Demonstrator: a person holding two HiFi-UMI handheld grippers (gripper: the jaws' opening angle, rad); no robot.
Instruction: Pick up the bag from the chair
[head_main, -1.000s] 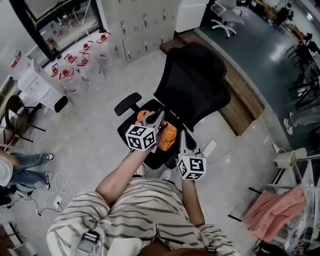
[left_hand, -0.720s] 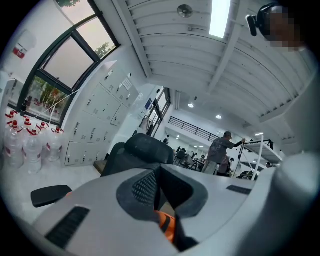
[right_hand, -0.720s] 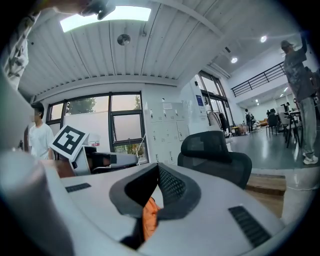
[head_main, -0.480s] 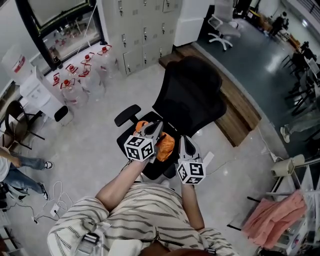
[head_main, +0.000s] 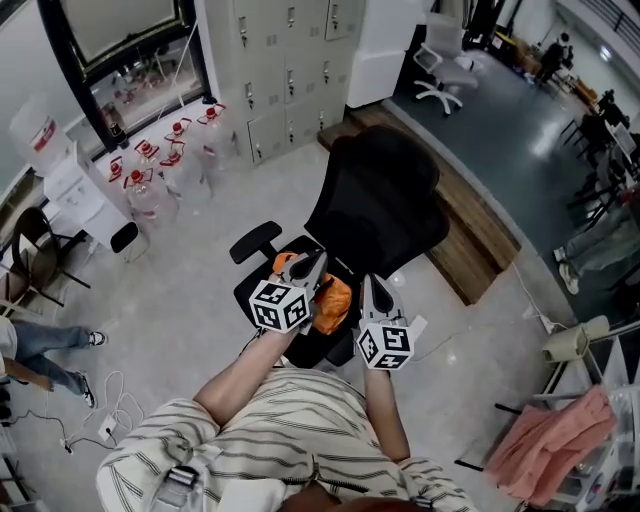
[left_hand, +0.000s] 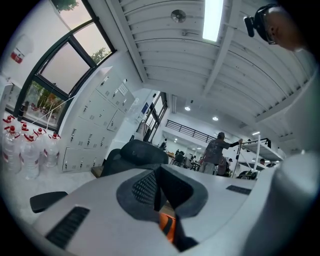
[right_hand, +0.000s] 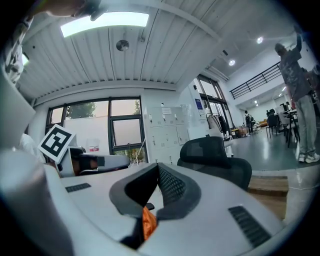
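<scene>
An orange bag lies on the seat of a black office chair in the head view. My left gripper hovers over the bag's left part, and its jaws meet at the tips. My right gripper sits just right of the bag, also shut. In the left gripper view the gripper points up at the chair back, with a strip of the orange bag showing low in the gap behind the tips. The right gripper view shows the same: shut gripper, a bit of bag below, chair beyond.
Water bottles stand by grey lockers at the back left. A wooden platform runs behind the chair. Cables and a person's legs are at left. Pink cloth hangs at lower right.
Both grippers stay shut over the bag, which rests on the seat as before. The head view has drifted slightly, and the person at left has shifted.
</scene>
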